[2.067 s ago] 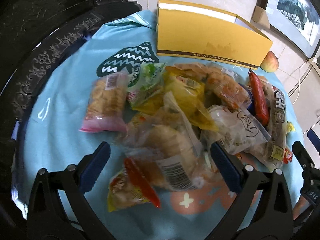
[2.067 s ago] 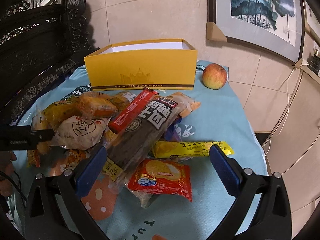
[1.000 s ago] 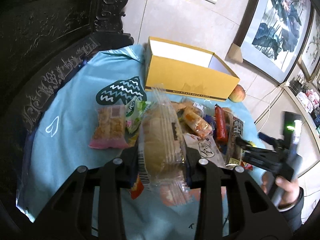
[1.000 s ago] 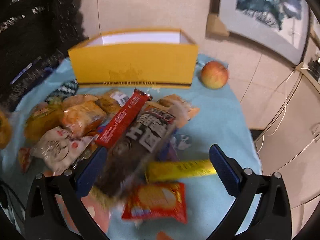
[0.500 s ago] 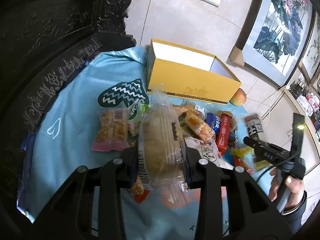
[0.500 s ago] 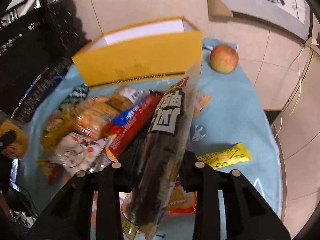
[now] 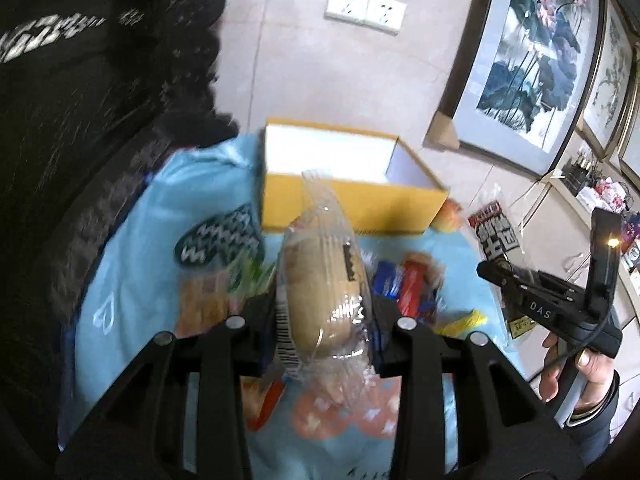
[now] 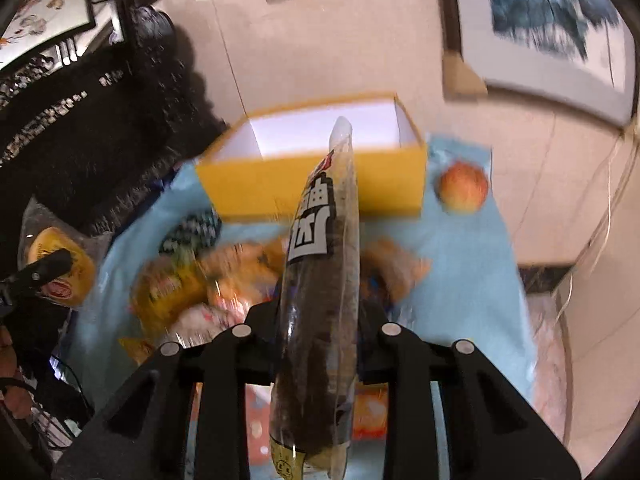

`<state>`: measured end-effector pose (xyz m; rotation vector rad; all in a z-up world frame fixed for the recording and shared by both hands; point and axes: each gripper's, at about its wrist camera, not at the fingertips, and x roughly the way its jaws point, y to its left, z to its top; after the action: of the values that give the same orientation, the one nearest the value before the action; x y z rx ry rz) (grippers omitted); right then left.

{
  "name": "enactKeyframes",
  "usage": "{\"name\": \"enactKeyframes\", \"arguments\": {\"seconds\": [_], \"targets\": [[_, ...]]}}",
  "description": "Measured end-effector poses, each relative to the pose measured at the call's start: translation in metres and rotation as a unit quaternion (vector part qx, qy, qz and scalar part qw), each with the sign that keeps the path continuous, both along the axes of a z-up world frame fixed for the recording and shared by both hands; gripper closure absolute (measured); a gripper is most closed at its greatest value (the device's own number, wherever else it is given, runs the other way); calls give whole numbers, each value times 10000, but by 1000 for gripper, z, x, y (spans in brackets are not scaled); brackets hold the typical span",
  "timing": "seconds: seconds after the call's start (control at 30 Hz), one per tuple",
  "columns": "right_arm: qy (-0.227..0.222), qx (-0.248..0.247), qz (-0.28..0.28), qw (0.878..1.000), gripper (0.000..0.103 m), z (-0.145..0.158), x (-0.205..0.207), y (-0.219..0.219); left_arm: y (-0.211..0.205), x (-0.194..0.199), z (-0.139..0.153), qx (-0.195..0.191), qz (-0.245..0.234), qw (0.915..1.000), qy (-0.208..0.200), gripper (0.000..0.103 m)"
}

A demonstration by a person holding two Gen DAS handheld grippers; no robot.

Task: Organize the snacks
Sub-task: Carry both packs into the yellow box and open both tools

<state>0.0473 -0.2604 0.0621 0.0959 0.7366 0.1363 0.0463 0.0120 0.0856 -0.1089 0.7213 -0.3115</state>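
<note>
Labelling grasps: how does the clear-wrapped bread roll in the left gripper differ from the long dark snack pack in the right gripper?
The clear-wrapped bread roll is short, plump and tan; the long dark snack pack is slim, near black, with bold white lettering. The roll's wrap shows a barcode at its edge; the pack carries a yellow label at its bottom end. Both are gripped and lifted, pointing toward the yellow box.

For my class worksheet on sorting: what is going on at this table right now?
A person is sorting snacks with two tools. The left hand-held gripper is shut on a clear-wrapped bread roll; the right hand-held gripper is shut on a long dark snack pack. Both are lifted above the snack pile on the blue cloth, facing the open yellow box, beside an apple.
</note>
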Motion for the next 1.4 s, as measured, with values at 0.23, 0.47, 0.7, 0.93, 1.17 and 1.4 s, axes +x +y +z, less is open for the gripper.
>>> {"name": "enactKeyframes", "arguments": {"seconds": [0.23,0.47,0.7,0.93,1.17,1.4], "targets": [[-526,-128,-16,9985,75,49,82,0,-44,88,58,-131,-195,9995,-231,68],[-600,-127,-143,9980,75,32,182,5,-85,213,34,-59,-135,9999,75,68],[-300,-662,-190,9972,68,-27,253,19,-94,301,-42,-508,181,9939,963,38],[-464,-663,-368,9960,39,-26,234,8,-94,293,-53,-333,395,9926,1098,9],[-645,-464,-282,9964,30,6,151,-9,-84,208,-5,663,275,9967,374,3],[-1016,-306,-121,9943,2,9,33,-23,-45,98,-3,980,343,9943,252,2]]}}
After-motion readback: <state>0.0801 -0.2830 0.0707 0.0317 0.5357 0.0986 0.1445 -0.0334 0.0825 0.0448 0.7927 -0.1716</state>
